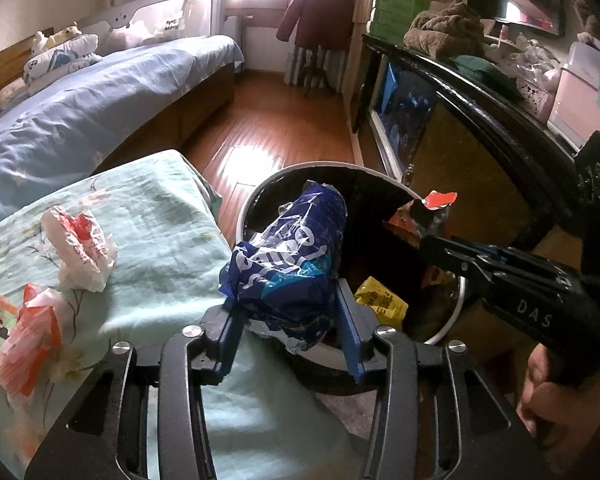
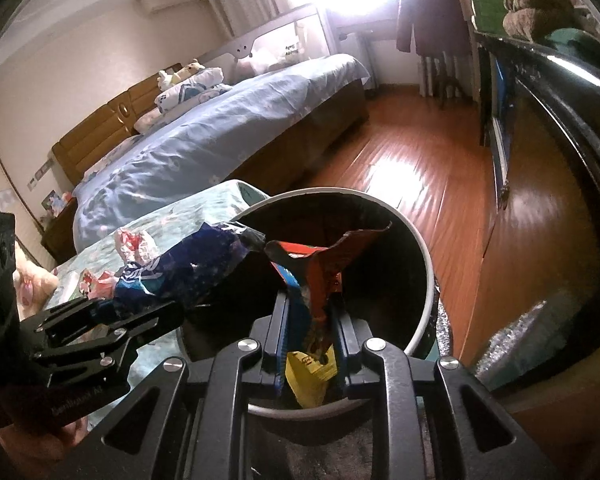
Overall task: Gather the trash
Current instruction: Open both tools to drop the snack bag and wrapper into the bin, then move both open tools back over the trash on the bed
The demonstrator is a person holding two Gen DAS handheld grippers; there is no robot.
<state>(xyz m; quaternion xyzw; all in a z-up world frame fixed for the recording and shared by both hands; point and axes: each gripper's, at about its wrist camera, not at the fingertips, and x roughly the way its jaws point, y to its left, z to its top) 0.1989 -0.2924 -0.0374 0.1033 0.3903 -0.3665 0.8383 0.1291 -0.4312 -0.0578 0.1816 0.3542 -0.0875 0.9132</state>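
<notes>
A round trash bin with a white rim [image 1: 244, 208] and a black liner stands beside a green-covered cushion [image 1: 160, 208]. My left gripper [image 1: 286, 300] is shut on a crumpled blue wrapper [image 1: 296, 240], which hangs over the bin's near edge. My right gripper [image 2: 311, 308] is shut on a torn orange wrapper [image 2: 324, 256] above the bin's opening [image 2: 416, 248]. A yellow wrapper [image 2: 310, 372] lies inside the bin. In the left wrist view the right gripper [image 1: 430, 240] reaches in from the right with the orange wrapper [image 1: 440, 200]. The left gripper [image 2: 112, 308] and its blue wrapper [image 2: 196, 268] show in the right wrist view.
A crumpled white and red bag [image 1: 80, 248] and an orange and white bag [image 1: 28, 340] lie on the green cover. A bed with blue bedding [image 1: 80, 112] is behind. A dark cabinet [image 1: 480, 128] runs along the right, with wooden floor [image 1: 284, 120] between.
</notes>
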